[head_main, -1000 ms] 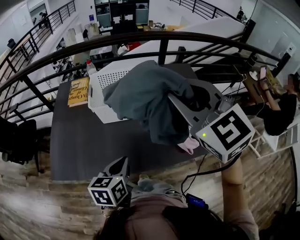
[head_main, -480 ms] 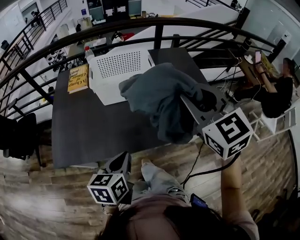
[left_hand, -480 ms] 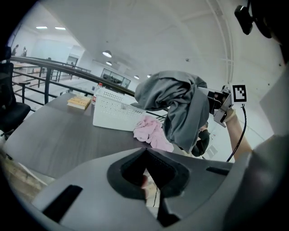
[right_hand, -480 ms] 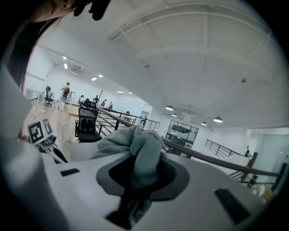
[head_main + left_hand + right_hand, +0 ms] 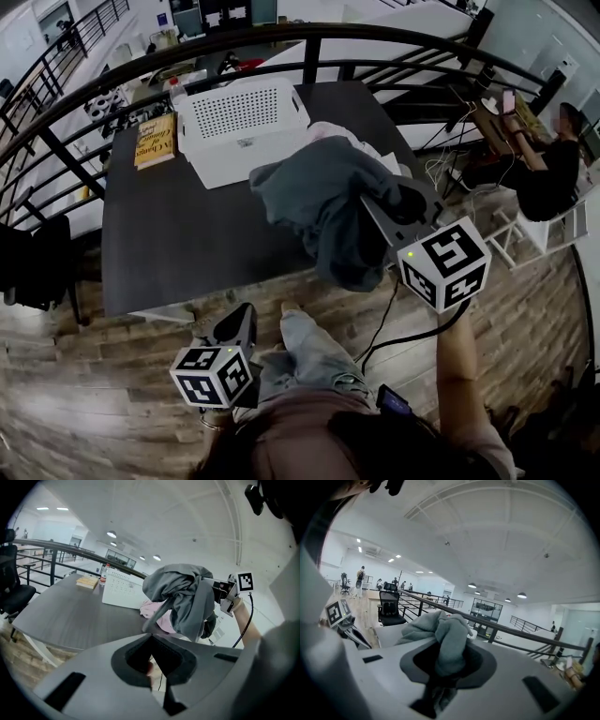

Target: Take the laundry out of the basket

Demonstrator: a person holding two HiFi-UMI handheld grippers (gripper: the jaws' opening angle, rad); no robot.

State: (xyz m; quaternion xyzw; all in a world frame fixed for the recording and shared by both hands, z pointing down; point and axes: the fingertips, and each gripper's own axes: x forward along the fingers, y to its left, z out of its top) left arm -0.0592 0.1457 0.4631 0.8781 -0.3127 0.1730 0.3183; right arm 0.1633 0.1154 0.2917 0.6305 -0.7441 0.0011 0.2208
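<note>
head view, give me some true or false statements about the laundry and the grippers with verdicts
1. The right gripper is shut on the grey garment. True.
2. The yellow book lies inside the white basket. False: it lies on the table beside the basket.
3. The left gripper holds the pink garment. False: nothing is between its fingers; the pink garment lies on the table.
4. The grey garment hangs outside the basket. True.
</note>
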